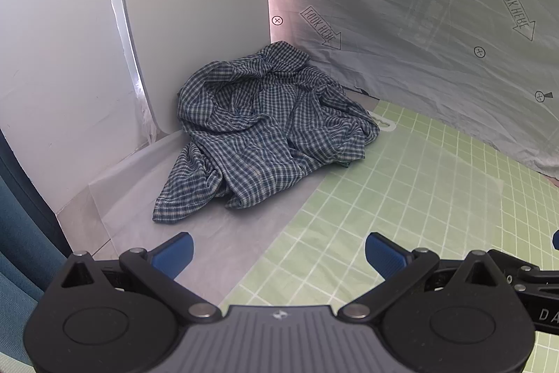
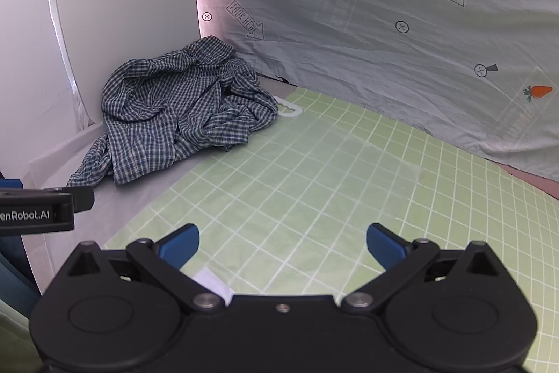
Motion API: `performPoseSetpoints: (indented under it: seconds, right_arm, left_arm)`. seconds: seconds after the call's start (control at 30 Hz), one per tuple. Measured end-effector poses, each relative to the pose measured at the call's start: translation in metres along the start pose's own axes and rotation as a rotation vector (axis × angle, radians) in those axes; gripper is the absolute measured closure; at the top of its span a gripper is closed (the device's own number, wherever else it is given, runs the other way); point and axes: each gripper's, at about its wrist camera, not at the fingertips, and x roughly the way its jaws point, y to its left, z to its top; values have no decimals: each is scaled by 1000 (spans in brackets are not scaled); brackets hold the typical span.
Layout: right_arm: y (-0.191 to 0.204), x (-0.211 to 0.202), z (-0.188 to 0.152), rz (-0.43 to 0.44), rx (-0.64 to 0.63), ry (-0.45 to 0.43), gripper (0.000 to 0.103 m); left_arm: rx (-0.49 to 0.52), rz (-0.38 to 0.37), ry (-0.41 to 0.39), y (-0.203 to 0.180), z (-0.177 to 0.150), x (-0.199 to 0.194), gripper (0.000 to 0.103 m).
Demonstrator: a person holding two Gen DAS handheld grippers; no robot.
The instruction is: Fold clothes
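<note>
Garment: a blue-and-white checked shirt (image 1: pixel 265 131) lies crumpled in a heap, not folded. It sits against the white corner panel (image 1: pixel 195 6), at the foot of the printed grey sheet (image 1: pixel 401 23) hung behind it.
Position relative to shirt: the green grid mat (image 1: pixel 401 191) starts just beside the shirt's near right edge. Most of the heap rests on the pale cover left of the mat.
Left gripper (image 1: pixel 277 254): blue pads spread wide, nothing between them, well short of the shirt's nearest hem.
Right gripper (image 2: pixel 283 245): blue pads spread wide, empty, over the mat, well apart from the shirt.
Risk, layers: the heap hides collar, sleeves and hems. A pinch into the bulk would likely take several layers and lift a tangle.
Risk, corner: the shirt presses against the panel and sheet. A reach to its far side could catch the hanging sheet.
Risk, surface: a low pinch could catch the pale cover.
Left view only: the flat hem corner nearest the gripper.
Right view only: a white plastic tab (image 2: pixel 288 109) at the shirt's right edge, fully exposed; a white slip (image 2: pixel 209 282) on the mat; the left gripper's body seen side-on.
</note>
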Motion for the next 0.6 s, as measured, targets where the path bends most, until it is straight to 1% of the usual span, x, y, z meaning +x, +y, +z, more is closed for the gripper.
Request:
performPoseSetpoints:
  seconds: [0.23,0.4,0.6]
  right_arm:
    - [3,6,-1,7,-8,13,0]
    - [4,18,-1,9,-12,37,0]
    - [1,53,14,2,-22,62,0]
  left_arm:
    - [4,0,16,1,-2,3,0]
    - [-1,14,59,3,-6,13,0]
    - [-33,56,108,14,0,42,0]
